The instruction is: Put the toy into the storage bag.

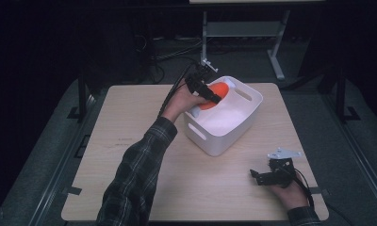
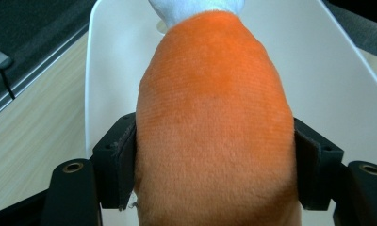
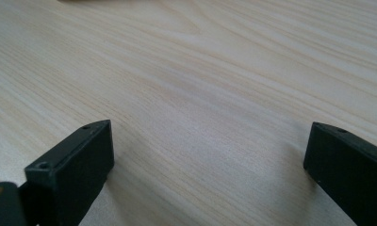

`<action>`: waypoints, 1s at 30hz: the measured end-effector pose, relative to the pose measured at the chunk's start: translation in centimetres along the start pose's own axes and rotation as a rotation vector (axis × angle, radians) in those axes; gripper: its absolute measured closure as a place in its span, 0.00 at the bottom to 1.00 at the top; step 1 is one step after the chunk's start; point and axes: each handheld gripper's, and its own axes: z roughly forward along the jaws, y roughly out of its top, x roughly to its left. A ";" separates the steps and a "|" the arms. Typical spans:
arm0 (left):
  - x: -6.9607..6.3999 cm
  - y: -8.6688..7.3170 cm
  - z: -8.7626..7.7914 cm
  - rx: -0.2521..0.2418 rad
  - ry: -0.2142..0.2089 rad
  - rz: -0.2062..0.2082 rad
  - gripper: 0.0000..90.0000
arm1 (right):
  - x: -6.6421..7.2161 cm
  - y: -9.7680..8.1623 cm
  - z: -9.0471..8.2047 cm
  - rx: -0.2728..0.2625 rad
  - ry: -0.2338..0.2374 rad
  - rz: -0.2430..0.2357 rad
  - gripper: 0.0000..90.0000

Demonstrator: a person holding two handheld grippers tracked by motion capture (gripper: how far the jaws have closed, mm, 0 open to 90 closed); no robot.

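Left gripper (image 1: 214, 97), upper middle of the high view, pinched the orange plush toy (image 2: 215, 136) across its fat middle, pads (image 2: 124, 160) sunk into the fur, over the white bin (image 1: 245, 121). It looked soft, light and squashy, best gripped at that bulge. Its long axis ran away from the jaws, white tip (image 2: 191, 9) toward the frame's top. Right gripper (image 1: 262, 176), lower right, rested spread wide on the table (image 3: 200, 70).
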 end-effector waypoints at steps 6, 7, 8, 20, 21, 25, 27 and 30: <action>0.1 -0.1 0.8 0.014 0.000 -0.003 0.32 | 0.0 0.0 0.0 0.000 0.000 0.000 0.02; 0.0 -0.2 0.9 0.016 0.001 -0.002 0.32 | 0.0 0.0 0.0 0.000 0.000 0.000 0.02; 0.0 -0.2 0.9 0.022 0.004 0.000 0.32 | 0.0 0.0 0.0 0.000 0.000 0.000 0.02; 0.0 -0.8 2.0 0.050 0.009 -0.006 0.31 | 0.0 0.0 0.0 -0.001 0.001 -0.001 0.02; 0.0 -0.8 2.0 0.051 0.011 -0.004 0.31 | 0.0 0.0 0.0 0.000 0.001 -0.002 0.02; 0.0 -0.9 2.1 0.062 0.012 -0.001 0.31 | 0.0 0.0 0.0 0.000 0.002 -0.001 0.02; 0.0 -1.0 2.2 0.061 0.012 -0.001 0.31 | 0.0 0.0 0.0 0.000 0.002 0.000 0.02; 0.1 -1.0 2.2 0.065 0.010 -0.001 0.30 | 0.0 0.0 0.0 0.000 0.002 0.000 0.02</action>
